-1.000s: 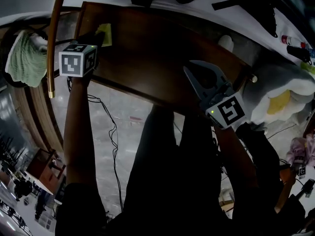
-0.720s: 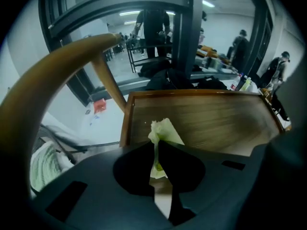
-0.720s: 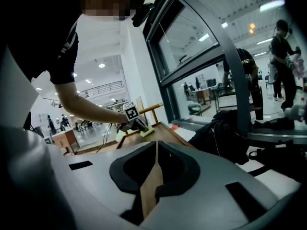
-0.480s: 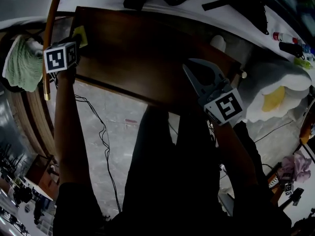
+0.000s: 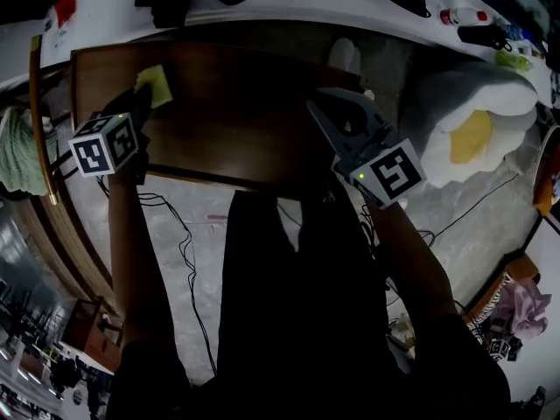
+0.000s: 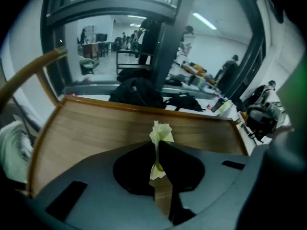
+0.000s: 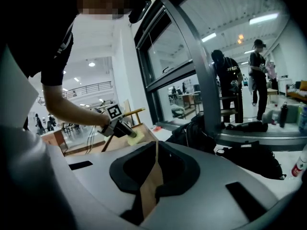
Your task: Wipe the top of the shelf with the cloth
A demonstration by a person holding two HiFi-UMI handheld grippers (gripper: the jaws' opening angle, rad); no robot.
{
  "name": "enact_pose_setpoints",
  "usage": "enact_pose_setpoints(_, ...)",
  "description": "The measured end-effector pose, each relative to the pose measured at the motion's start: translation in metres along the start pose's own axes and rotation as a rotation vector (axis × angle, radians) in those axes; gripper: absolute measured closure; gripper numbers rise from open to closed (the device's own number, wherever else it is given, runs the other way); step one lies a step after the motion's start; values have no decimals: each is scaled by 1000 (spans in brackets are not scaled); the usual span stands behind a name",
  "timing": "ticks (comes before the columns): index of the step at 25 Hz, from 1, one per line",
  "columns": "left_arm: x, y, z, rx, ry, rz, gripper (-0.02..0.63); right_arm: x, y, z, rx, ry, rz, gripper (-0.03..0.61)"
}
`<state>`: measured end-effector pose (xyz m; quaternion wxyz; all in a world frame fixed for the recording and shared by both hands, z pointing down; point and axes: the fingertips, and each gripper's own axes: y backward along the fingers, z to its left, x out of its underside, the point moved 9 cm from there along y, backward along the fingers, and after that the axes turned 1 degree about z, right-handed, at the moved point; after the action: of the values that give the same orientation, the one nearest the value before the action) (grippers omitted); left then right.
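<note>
The shelf top (image 5: pixel 245 121) is a dark brown wooden board. A small yellow cloth (image 5: pixel 153 84) lies on its left part, and my left gripper (image 5: pixel 140 103) is shut on it. In the left gripper view the cloth (image 6: pixel 160 132) sticks up out of the closed jaws of the left gripper (image 6: pixel 157 147) over the wooden top (image 6: pixel 105 128). My right gripper (image 5: pixel 319 108) hovers over the shelf's right end, shut with nothing in it. The right gripper view shows its jaws (image 7: pixel 156 145) closed, with the left gripper (image 7: pixel 117 126) and cloth (image 7: pixel 135 137) farther off.
A green mop-like cloth (image 5: pixel 13 160) and a wooden pole (image 5: pixel 39 121) hang left of the shelf. A white and yellow cushion (image 5: pixel 468 121) lies to the right. Black bags (image 6: pixel 139 92) sit behind the shelf. Cables (image 5: pixel 184 234) trail on the floor. People stand in the background.
The left gripper carried the cloth to the shelf's left edge, then back a little to the right. The head view has shifted. The right gripper stays over the shelf's right end.
</note>
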<state>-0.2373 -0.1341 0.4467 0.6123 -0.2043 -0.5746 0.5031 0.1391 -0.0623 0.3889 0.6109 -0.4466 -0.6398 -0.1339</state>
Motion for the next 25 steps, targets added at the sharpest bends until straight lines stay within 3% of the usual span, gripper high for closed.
enact_pose_setpoints(4, 17, -31, -133, 266, -73, 61, 581, 9, 33, -22, 2, -3, -9, 551)
enact_pose_setpoints(8, 43, -56, -231, 391, -135, 156, 581, 18, 57, -40, -9, -1, -12, 552)
enact_pose_setpoints(11, 56, -67, -272, 441, -134, 186, 581, 23, 67, -46, -34, 7, -12, 552)
enact_pose_setpoints(15, 64, -74, -296, 428, -155, 199, 581, 30, 74, -44, -79, 16, 7, 551)
enact_pose_setpoints(20, 64, -77, -295, 405, -191, 201, 581, 35, 70, -40, -108, 8, 18, 552)
enact_pose_setpoints(25, 65, -68, -255, 351, -224, 198, 581, 32, 50, -22, -128, 37, 35, 551)
